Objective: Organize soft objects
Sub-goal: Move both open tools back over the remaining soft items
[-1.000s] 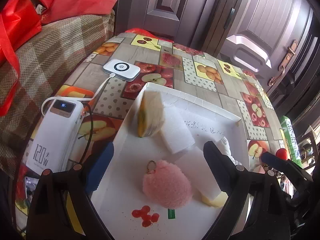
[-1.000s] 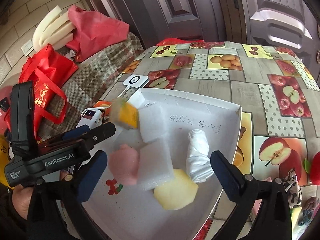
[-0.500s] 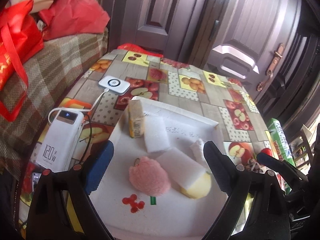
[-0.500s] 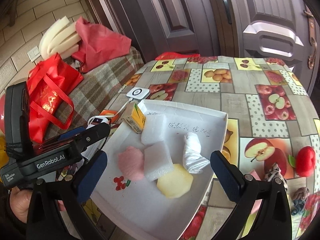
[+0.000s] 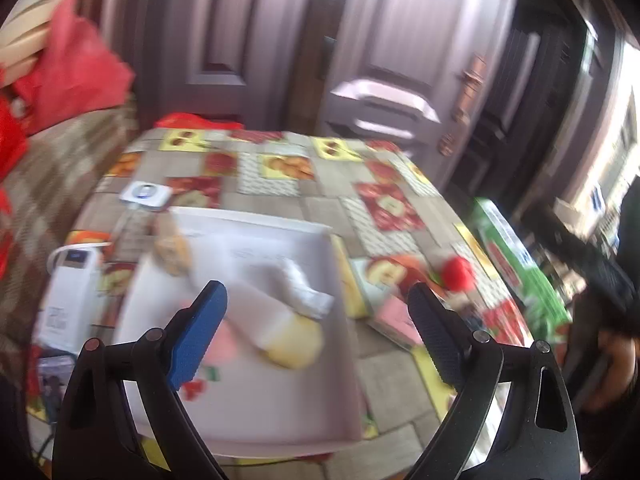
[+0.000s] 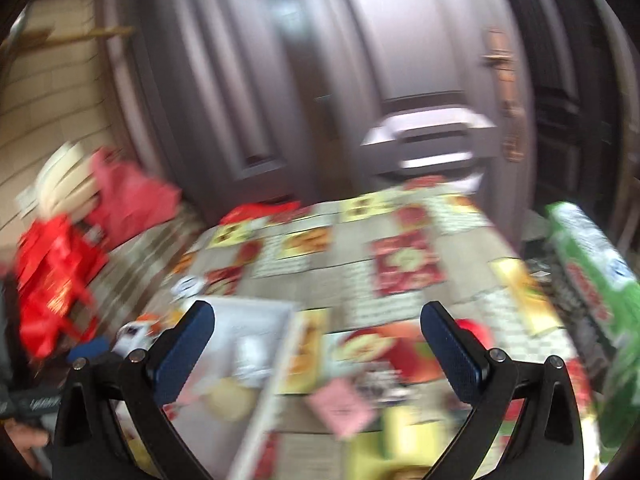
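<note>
Both views are blurred. The left gripper (image 5: 316, 320) stands wide apart and empty above the near part of the white tray (image 5: 280, 408). In the tray lie a yellow sponge (image 5: 296, 344), a white foam block (image 5: 260, 312) and a white sock (image 5: 304, 292), close together. The right gripper (image 6: 316, 336) is also spread wide, holding nothing, over the fruit-print tablecloth (image 6: 352, 280). A red plush (image 5: 458, 274) sits right of the tray.

White power bank (image 5: 70, 292) beside green box (image 5: 520, 264) on fruit-patterned tablecloth (image 5: 280, 168).

Light: daylight, brightest at the far right of the left wrist view.
Blur: heavy motion smear, both views.
Edges: fisheye bending, dark corners.
</note>
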Motion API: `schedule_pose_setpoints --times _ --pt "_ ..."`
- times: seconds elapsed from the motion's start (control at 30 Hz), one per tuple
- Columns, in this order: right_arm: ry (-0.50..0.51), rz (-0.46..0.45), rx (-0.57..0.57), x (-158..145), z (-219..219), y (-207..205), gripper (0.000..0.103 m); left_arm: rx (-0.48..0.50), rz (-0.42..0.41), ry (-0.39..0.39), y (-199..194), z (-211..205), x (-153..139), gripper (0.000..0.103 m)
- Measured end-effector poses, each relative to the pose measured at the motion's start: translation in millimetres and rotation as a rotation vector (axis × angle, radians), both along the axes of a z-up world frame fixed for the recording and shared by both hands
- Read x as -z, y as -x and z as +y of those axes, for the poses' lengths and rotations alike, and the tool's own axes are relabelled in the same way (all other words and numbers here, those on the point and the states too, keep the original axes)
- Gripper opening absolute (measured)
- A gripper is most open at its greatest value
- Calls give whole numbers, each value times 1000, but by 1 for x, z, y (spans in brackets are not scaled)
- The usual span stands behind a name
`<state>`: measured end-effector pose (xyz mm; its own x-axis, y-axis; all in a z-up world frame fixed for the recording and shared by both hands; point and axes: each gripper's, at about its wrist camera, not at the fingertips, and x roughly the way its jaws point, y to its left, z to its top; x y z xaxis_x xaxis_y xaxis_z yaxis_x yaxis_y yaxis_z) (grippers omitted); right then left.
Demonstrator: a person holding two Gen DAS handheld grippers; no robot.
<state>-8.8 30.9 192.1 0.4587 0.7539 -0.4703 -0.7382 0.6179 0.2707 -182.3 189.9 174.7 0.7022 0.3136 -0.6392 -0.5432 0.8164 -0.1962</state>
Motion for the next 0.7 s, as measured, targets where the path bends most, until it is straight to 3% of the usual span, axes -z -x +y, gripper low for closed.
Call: schedule_pose_setpoints --times 0.17,0.4,0.6,0.7 --pt "9 85 115 19 -53 -43 103 164 85 68 -51 -43 28 93" --pt "151 102 156 56 -88 -74 103 348 261 168 -122 -116 99 92" --pt "360 112 46 103 -84 -100 103 396 299 218 -156 -155 134 89" --pt "402 121 -97 127 -67 -98 101 361 330 231 -162 -162 147 85"
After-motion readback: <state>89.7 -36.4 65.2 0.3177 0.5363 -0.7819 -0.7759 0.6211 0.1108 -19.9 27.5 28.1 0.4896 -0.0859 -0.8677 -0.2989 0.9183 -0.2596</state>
